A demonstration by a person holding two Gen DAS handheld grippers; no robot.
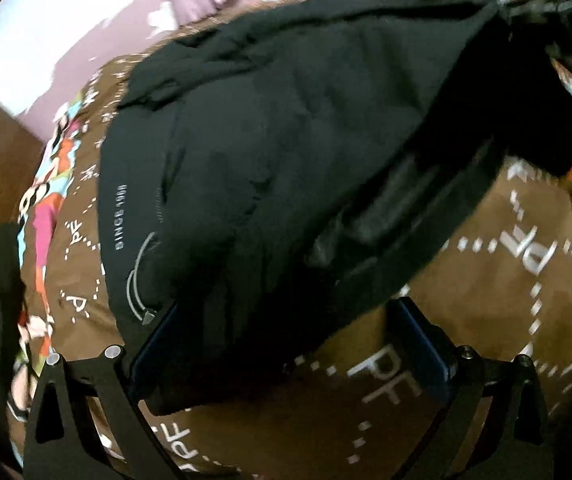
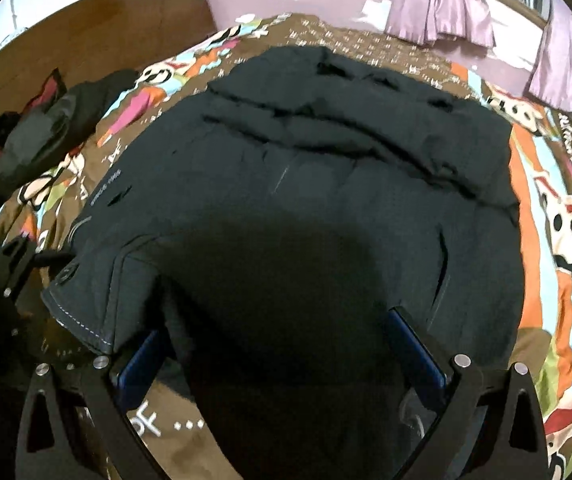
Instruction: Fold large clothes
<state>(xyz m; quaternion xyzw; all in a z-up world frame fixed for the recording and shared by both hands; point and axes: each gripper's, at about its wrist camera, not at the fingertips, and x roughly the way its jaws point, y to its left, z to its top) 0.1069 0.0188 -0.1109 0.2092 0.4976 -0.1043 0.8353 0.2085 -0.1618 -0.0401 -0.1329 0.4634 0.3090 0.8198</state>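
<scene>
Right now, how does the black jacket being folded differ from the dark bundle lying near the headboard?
The black jacket is spread wide across the bedspread, while the dark bundle sits crumpled in a heap beside the wooden headboard. The jacket is plain black with small white lettering; the bundle shows red patches. The jacket lies between the open fingers of the right gripper; nothing touches the bundle. Both are dark and rest on the same bed.

Bedroom with a patterned bed

A brown bedspread covers the bed; lilac curtains hang beyond, a wooden headboard at left.
</scene>
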